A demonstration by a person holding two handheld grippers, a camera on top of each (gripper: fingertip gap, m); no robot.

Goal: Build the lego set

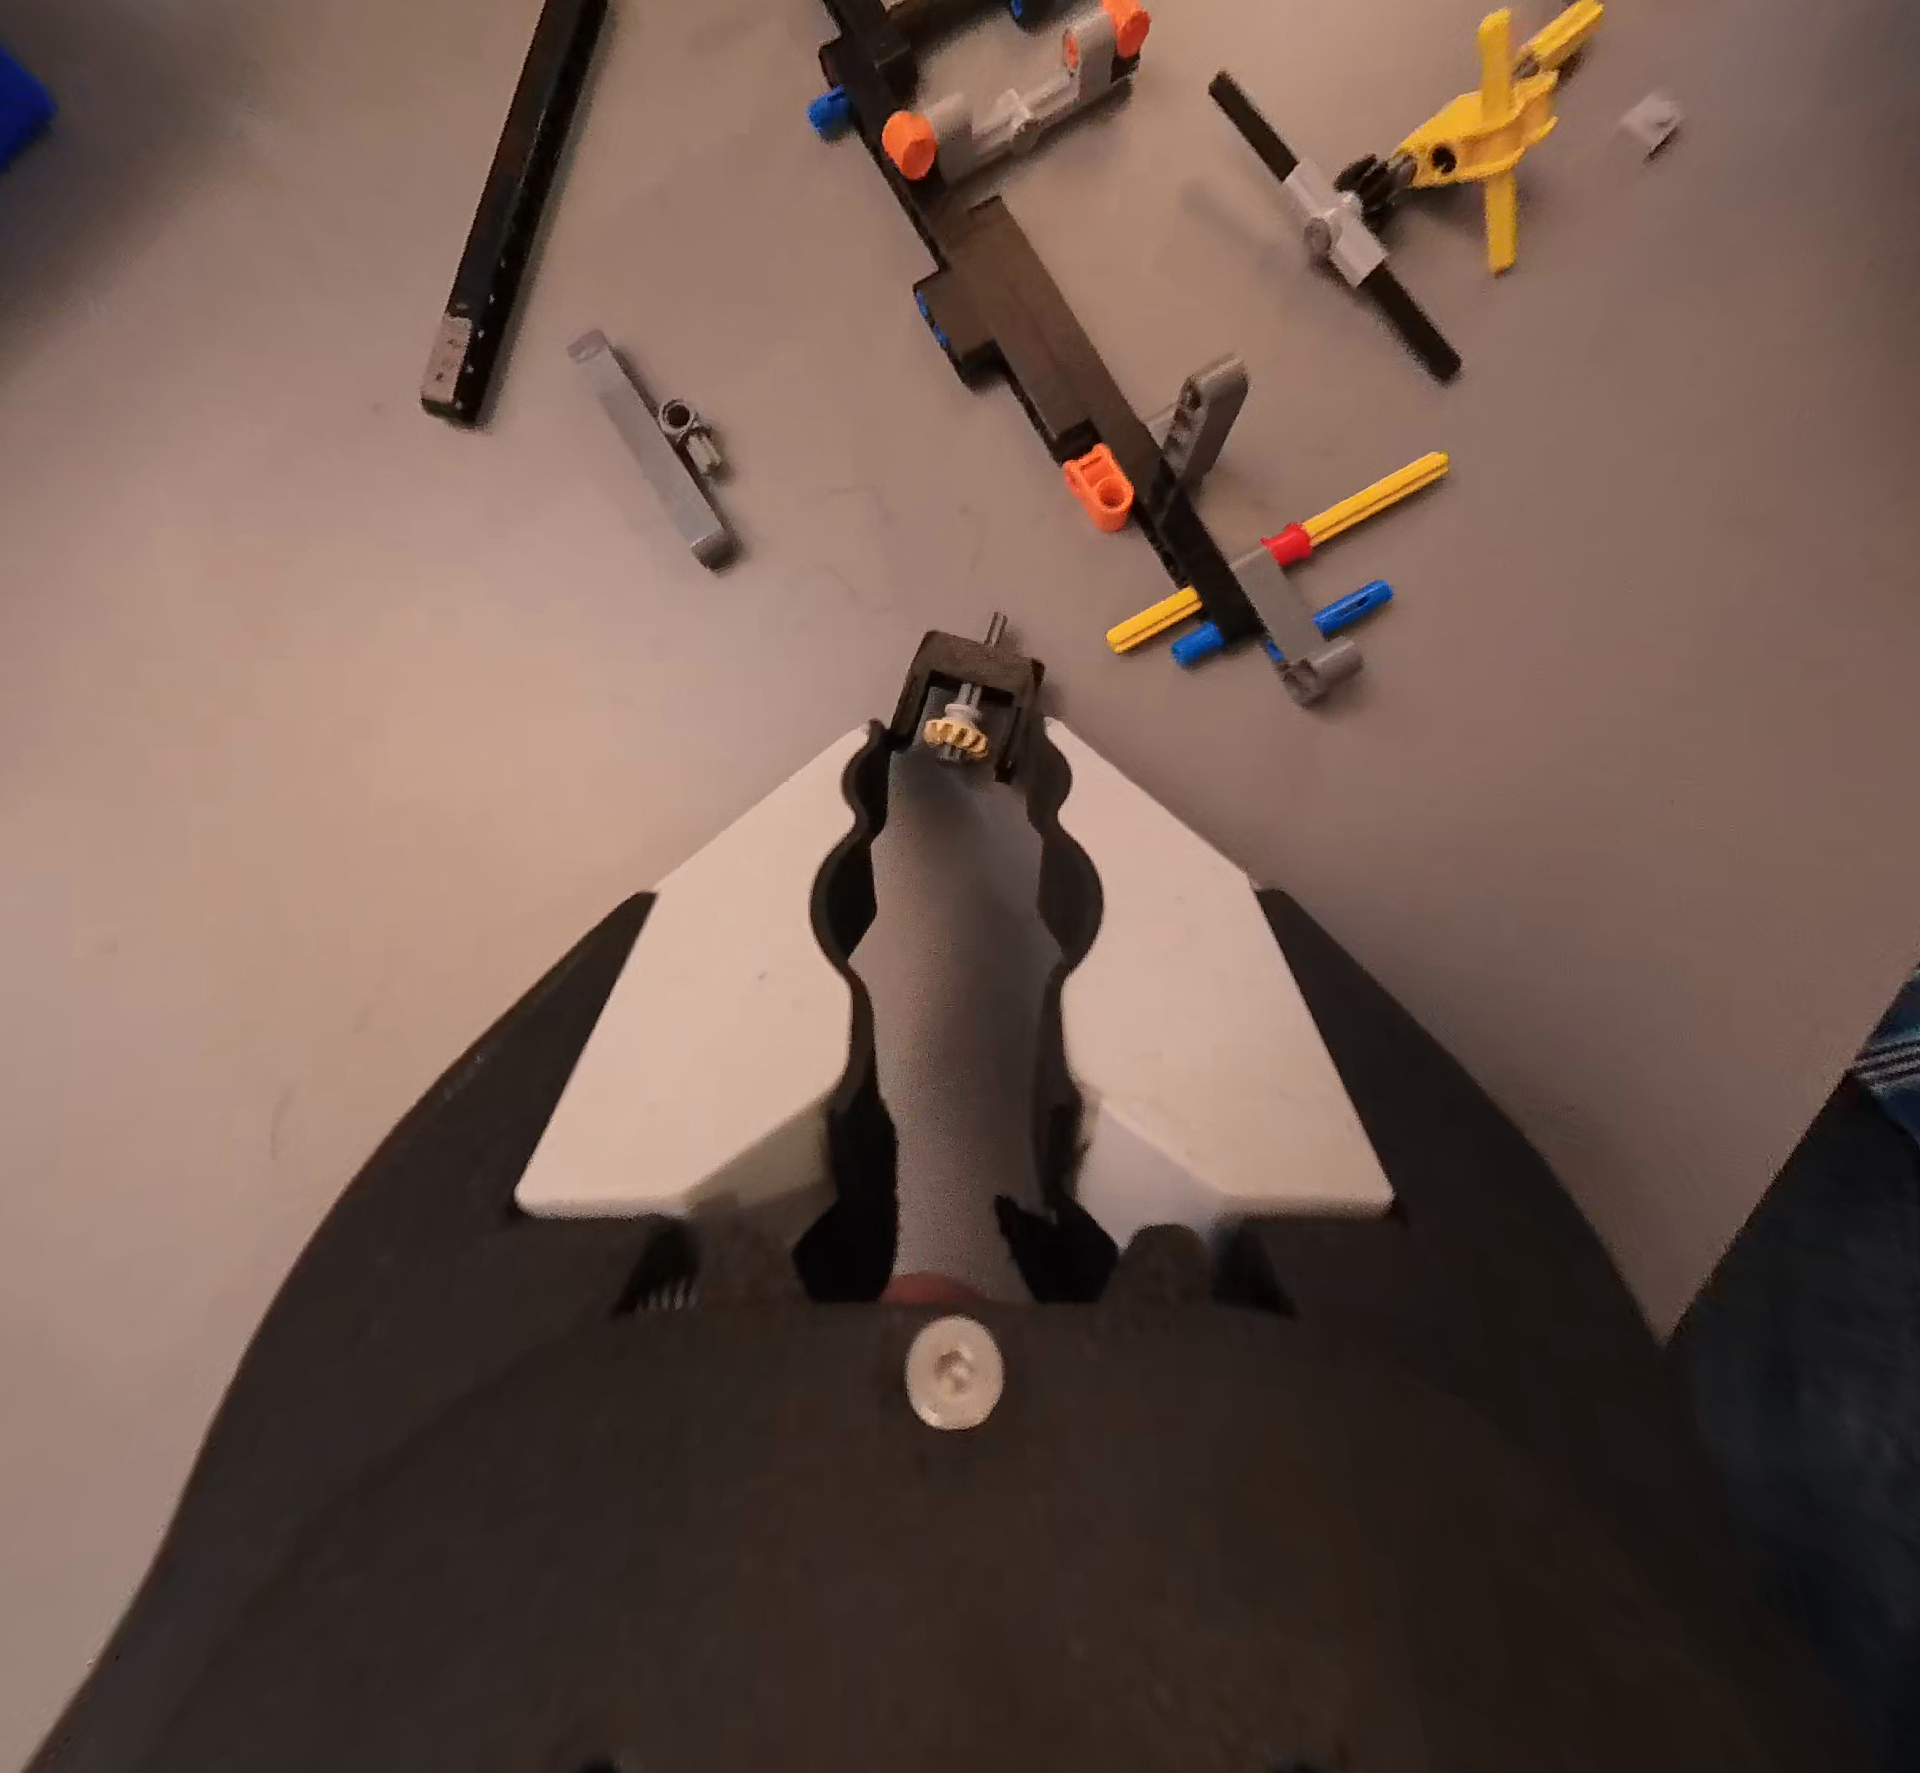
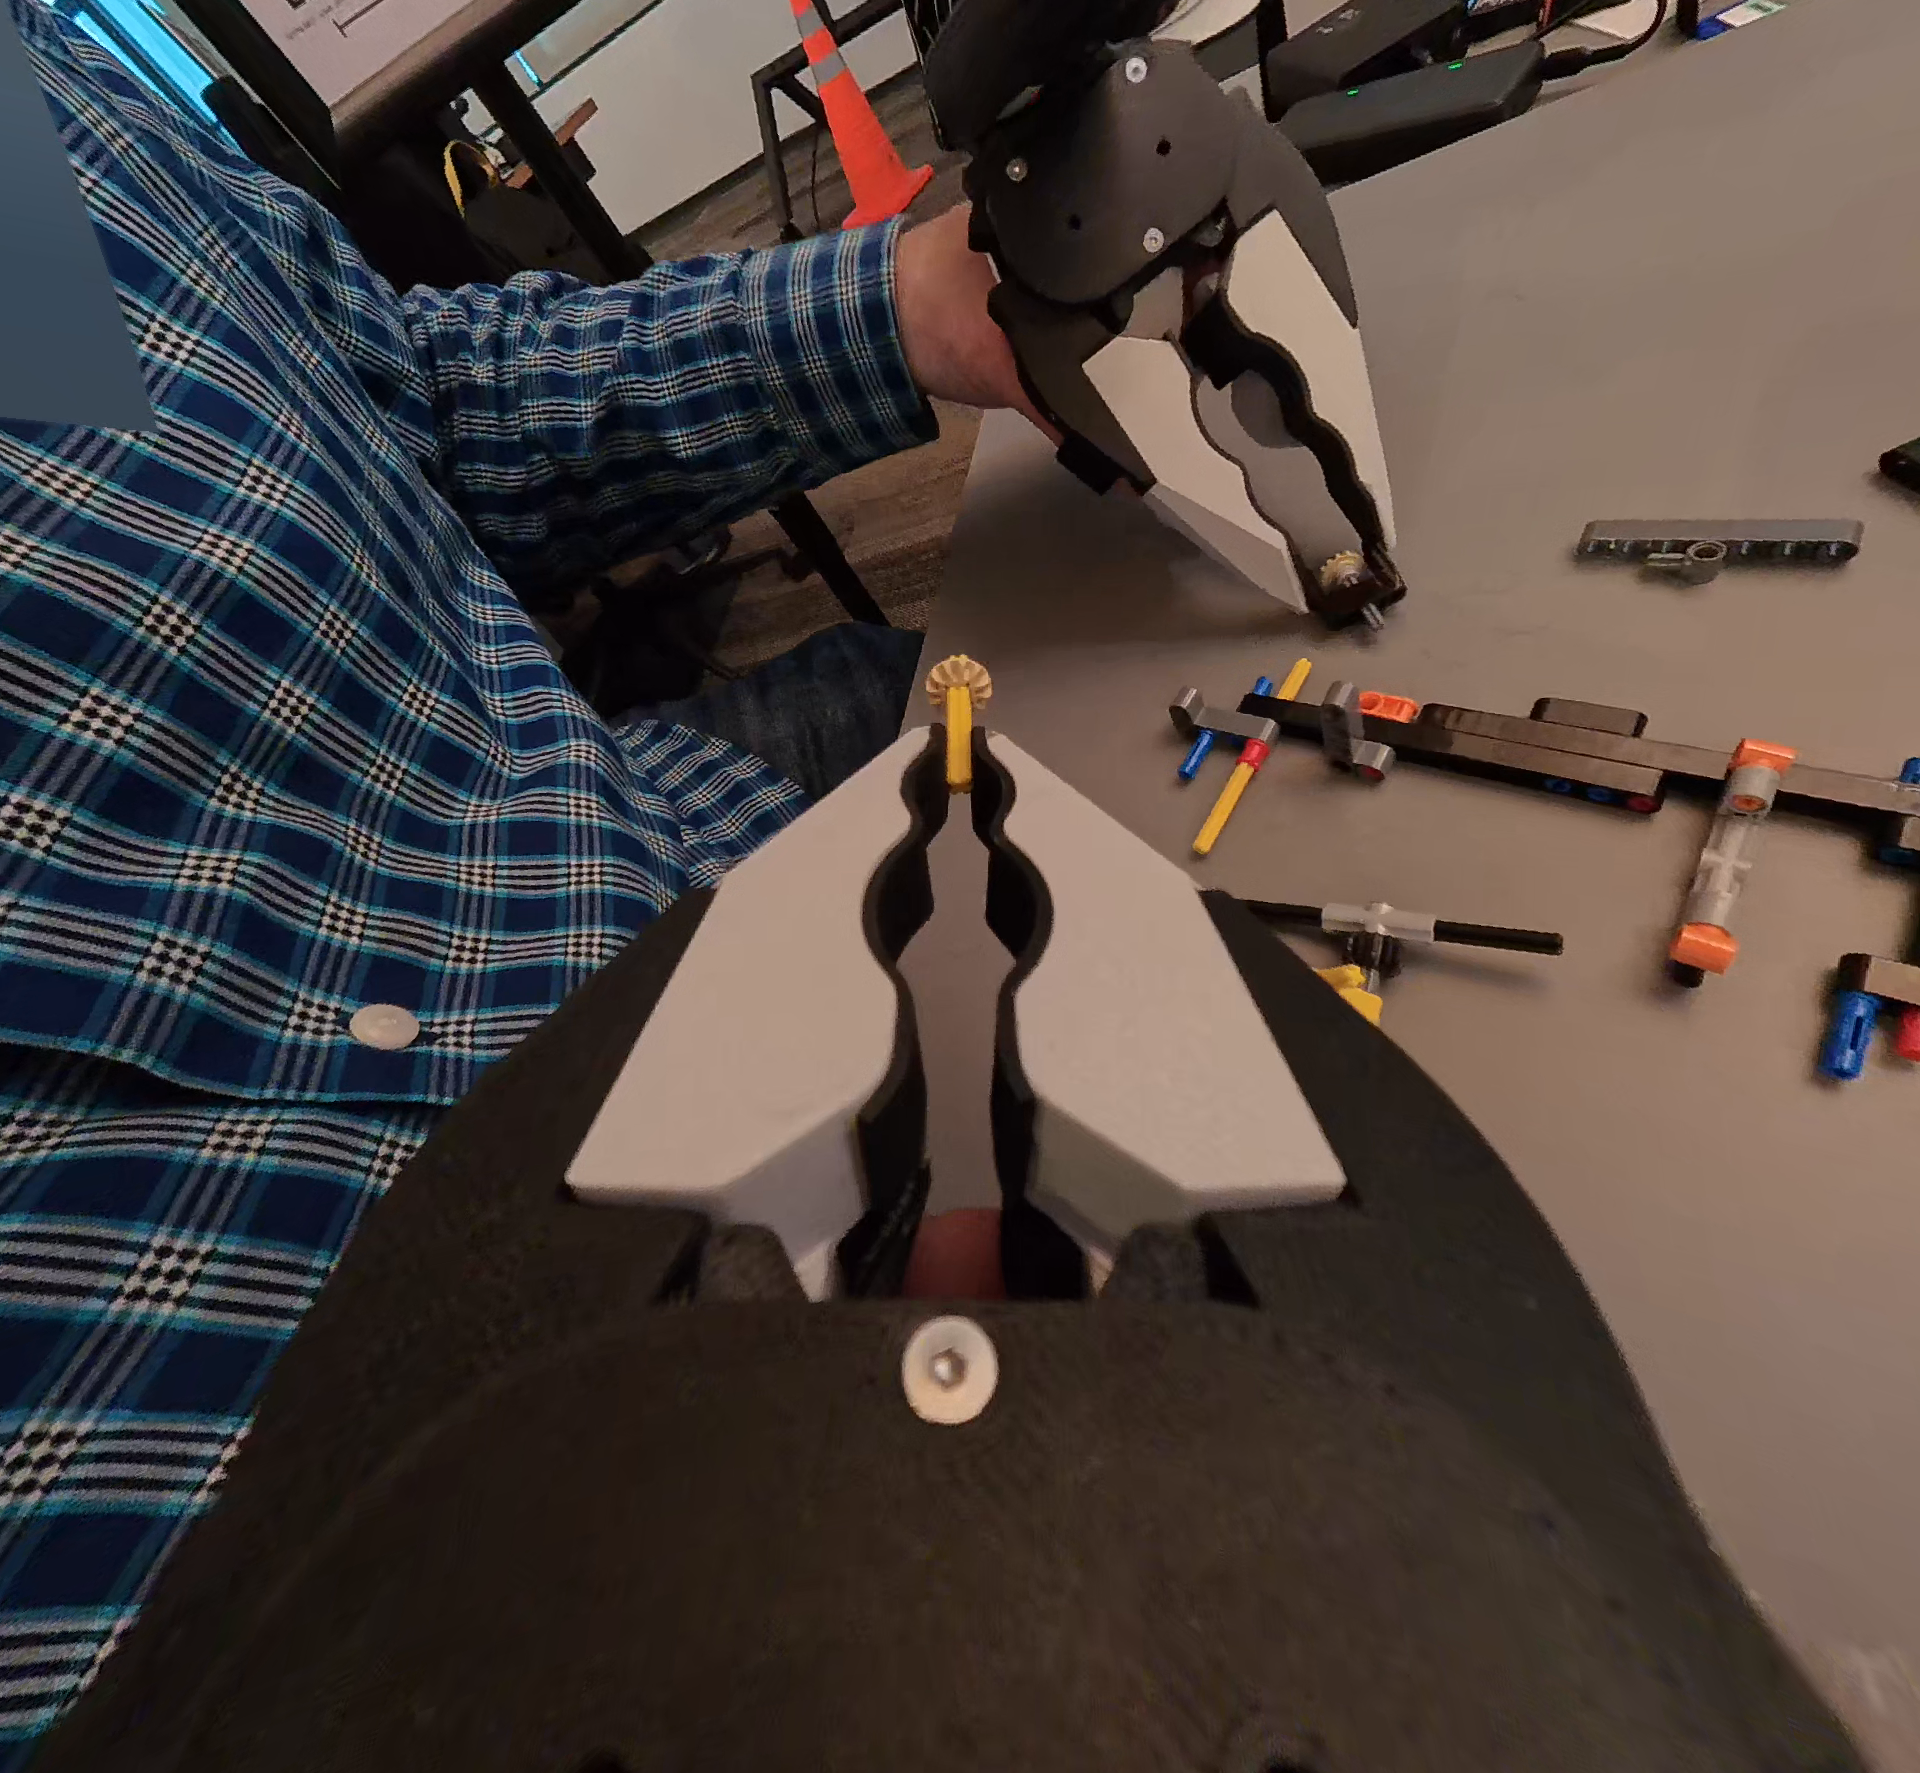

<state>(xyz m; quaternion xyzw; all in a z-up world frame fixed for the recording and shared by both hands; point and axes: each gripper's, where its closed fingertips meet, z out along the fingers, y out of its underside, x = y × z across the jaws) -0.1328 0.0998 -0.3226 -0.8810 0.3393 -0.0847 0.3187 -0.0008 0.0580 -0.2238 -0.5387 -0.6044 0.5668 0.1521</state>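
Left wrist view shows a small black plastic frame piece carrying a grey axle and a tan bevel gear (image 1: 961, 705), pinched between the tips of the left gripper (image 1: 961, 736), whose jaws stand nearly closed on it. It sits low over the grey table (image 1: 312, 736), and whether it touches the surface cannot be told. Its grey axle points forward, away from the gripper, along the fingers' line.

Right wrist view shows the right gripper (image 2: 961, 757) with jaws closed to a narrow slit on a short yellow plastic axle topped by a tan bevel gear (image 2: 958, 715). This axle also runs along the fingers, gear end outward, held in the air off the table edge, over the person's plaid shirt (image 2: 260, 684).

Judgement: both parts are light, rigid and smooth, so they may twist or slip under side load. Grip on the frame's flat sides and on the axle shank, clear of the gear teeth.

Beyond, the long black beam assembly with orange, blue and grey connectors (image 1: 1049, 321) lies on the table near the left gripper. A loose black beam (image 1: 514, 196) and a grey beam (image 1: 655, 450) rest well apart to the left.
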